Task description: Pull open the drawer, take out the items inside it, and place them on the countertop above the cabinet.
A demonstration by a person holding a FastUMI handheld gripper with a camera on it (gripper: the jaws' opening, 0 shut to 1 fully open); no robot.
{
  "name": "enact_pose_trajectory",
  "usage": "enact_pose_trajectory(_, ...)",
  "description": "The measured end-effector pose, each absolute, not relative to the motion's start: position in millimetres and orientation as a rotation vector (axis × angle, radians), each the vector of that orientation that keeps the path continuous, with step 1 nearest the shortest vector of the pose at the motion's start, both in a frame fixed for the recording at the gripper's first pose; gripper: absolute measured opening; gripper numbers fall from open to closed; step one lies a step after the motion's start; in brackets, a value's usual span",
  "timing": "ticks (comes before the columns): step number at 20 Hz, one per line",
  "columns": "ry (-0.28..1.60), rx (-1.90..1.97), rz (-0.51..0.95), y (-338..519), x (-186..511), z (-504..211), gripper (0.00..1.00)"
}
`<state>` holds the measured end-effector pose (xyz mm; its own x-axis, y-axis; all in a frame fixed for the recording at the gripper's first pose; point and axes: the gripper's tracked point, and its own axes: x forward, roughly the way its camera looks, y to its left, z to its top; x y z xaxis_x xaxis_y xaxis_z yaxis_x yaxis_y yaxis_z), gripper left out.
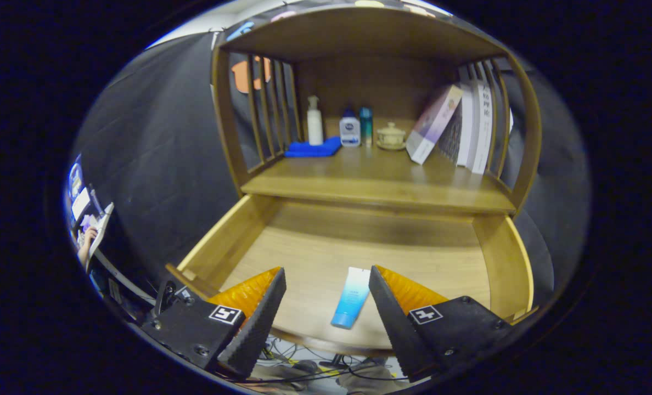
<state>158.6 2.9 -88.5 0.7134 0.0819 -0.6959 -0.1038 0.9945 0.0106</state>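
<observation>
While the gripper (326, 285) hangs spread wide over the pulled-out wooden drawer (221, 241), a flat blue tube (351, 297) lies between its ribbed black fingers (260, 323), nearer the right one, smooth bare board around it, countertop (370, 175) above holding bottles, cloth, books.

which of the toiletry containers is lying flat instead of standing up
The blue tube in the open drawer, lying flat between the open claw's fingers. The pump bottle and two small bottles stand upright on the countertop.
</observation>
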Motion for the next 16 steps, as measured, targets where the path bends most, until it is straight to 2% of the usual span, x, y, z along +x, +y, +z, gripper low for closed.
enact_pose_trajectory(3,0.914,0.057,0.071,-5,173,-113,0.94)
enact_pose_trajectory(12,1.253,-0.019,-0.046,-19,171,-163,0.92)
enact_pose_trajectory(16,1.370,-0.062,-0.060,-19,167,-173,0.88)
